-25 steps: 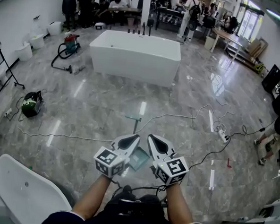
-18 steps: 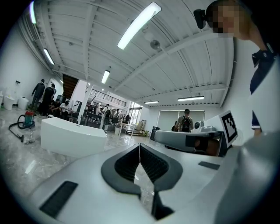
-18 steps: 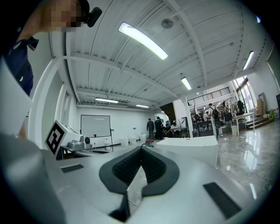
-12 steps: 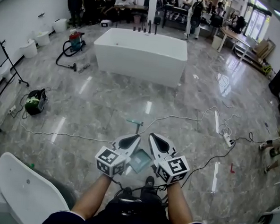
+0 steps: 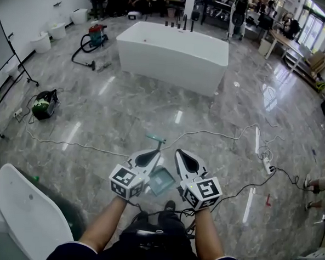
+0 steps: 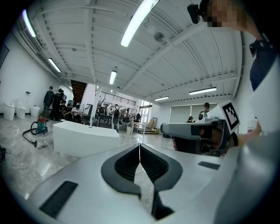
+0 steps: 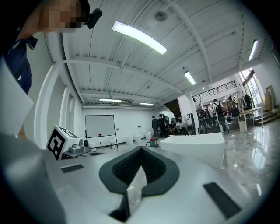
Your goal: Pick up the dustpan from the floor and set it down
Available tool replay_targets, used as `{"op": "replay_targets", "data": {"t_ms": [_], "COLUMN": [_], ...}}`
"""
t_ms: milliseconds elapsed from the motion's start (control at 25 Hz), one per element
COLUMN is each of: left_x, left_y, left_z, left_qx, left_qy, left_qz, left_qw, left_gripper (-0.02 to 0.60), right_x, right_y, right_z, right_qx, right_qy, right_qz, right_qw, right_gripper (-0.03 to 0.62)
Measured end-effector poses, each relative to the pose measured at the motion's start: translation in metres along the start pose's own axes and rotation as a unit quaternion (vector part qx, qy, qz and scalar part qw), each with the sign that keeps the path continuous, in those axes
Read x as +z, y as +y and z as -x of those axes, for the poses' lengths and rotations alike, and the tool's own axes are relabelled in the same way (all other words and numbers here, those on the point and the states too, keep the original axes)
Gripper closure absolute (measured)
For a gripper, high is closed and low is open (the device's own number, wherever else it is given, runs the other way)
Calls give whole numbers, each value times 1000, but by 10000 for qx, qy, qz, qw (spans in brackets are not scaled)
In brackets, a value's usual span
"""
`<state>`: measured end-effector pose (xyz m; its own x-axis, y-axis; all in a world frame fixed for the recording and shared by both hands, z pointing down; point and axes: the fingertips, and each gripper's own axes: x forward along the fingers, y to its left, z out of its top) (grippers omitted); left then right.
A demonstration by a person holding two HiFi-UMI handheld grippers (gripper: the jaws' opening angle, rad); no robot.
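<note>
We hold the two grippers side by side in front of us. The left gripper [image 5: 156, 154] has its jaws pressed together with nothing between them, and the right gripper [image 5: 180, 154] is the same. The green dustpan [image 5: 160, 180] lies on the grey marble floor [image 5: 97, 122] and shows in the gap between them. Its handle points away toward the white bathtub [image 5: 173, 50].

No legible text or labels anywhere
</note>
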<state>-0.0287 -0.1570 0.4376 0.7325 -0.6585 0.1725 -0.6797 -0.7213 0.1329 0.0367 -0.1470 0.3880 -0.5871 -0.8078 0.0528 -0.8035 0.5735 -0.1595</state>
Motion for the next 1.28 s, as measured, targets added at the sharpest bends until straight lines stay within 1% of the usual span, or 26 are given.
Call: {"op": "replay_targets", "data": {"t_ms": [160,280,480,680,800,1080,1160,1280], "left_x": [-25,-53,-116,-171,-201,-258,-271,-286], "left_y": [17,34,62,84,99,127,136,148], "left_z": [-12,-24,-46,-71,-88,-127,-139,-157], "left_qx": [207,379,592,583,635,706,781,924], "left_qy": [181,370,832,1238,1499,1800,1849,1887], "left_qz": [-191,-224,-28,133,269,364,385,471], "left_qw": [9994,9983,9948,9905,9863,9805,9789,9765], "left_gripper": [568,568,568,568,568,565,545,480], "right_x": [-16,-33,-70,-105,-122,-154,-161,-171], "right_y": [-17,-29,-47,-59,-67,-94,-101,-112], "right_z": [-4,-12,-30,-44,-51,-62,-65,-68], "right_qx": [-6,-14,-4,21,30,-11,-4,9], "right_qy": [175,331,652,911,1066,1289,1351,1447], "right_qz": [-56,-138,-295,-500,-589,-728,-766,-829], "right_qw": [9998,9994,9974,9946,9925,9890,9879,9860], "right_gripper": [588,588,588,588,588,588,588,588]}}
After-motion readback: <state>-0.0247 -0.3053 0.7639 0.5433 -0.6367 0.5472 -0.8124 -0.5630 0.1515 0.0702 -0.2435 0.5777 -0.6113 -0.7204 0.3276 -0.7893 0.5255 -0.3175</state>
